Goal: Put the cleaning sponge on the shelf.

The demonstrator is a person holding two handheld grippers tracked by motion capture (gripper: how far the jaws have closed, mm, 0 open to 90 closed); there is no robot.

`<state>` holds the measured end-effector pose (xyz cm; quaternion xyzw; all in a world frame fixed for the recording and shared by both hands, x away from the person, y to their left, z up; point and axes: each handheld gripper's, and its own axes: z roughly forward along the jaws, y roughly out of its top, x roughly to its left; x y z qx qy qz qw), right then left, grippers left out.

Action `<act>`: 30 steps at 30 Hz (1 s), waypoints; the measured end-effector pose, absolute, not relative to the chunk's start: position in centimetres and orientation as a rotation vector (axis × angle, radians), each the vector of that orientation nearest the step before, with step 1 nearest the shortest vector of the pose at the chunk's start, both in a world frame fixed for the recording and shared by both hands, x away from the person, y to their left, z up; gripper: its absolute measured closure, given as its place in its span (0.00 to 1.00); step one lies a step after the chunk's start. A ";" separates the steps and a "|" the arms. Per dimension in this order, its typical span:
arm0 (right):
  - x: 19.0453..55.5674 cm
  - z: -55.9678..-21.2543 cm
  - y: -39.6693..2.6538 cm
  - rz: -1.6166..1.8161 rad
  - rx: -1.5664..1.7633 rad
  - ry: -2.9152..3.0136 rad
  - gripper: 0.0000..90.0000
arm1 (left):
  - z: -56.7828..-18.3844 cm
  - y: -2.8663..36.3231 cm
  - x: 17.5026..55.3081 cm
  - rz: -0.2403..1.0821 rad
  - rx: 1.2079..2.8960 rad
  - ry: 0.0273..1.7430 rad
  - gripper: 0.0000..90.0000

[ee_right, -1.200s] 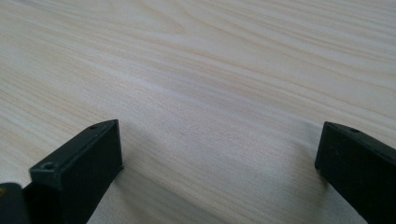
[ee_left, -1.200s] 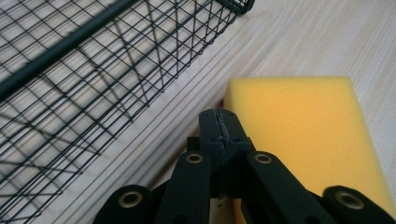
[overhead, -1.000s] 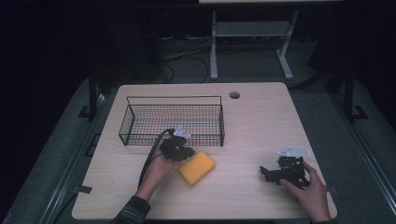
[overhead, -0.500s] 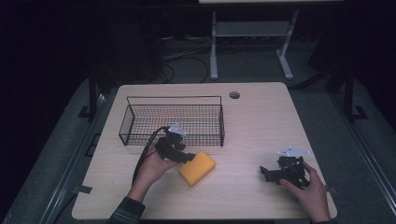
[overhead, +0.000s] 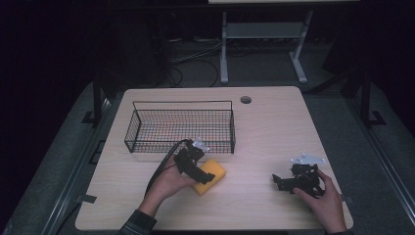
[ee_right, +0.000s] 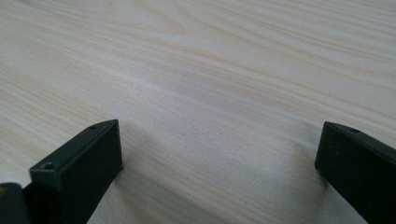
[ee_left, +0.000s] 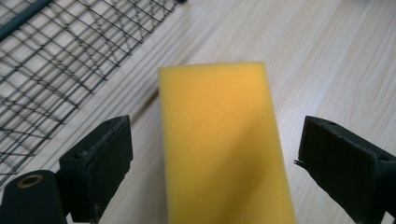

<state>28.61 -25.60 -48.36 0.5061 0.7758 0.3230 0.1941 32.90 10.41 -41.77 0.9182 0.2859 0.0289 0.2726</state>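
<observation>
A yellow sponge [overhead: 211, 175] lies flat on the wooden table [overhead: 274, 132], just in front of the black wire basket [overhead: 180, 125]. My left gripper [overhead: 199, 172] hovers right over the sponge. In the left gripper view the sponge [ee_left: 222, 140] sits between the two jaws, which stand wide apart with a gap on each side, so the left gripper [ee_left: 219, 163] is open. My right gripper [overhead: 283, 182] rests low at the table's front right, held by a hand. In the right gripper view the right gripper [ee_right: 219, 154] is open over bare wood.
The wire basket [ee_left: 51, 60] stands close to the left of the sponge in the left gripper view. A round cable hole [overhead: 245, 100] is at the table's back edge. A white stand [overhead: 262, 39] and cables lie on the dark floor behind.
My left gripper has shifted slightly to the right and forward over the sponge. The right gripper and the sponge have stayed in place.
</observation>
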 end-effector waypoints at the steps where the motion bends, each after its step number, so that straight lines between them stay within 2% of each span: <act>1: 28.6 -48.4 -25.6 0.906 1.417 2.176 0.00 | -41.9 10.3 32.9 0.080 2.477 0.763 0.10; 11: 28.6 -48.4 -25.6 0.906 1.417 2.176 0.00 | -43.2 8.6 32.4 0.105 2.531 0.739 0.10; 30: 28.6 -48.4 -25.6 0.906 1.417 2.176 0.00 | -45.1 8.4 32.7 0.103 2.591 0.777 0.12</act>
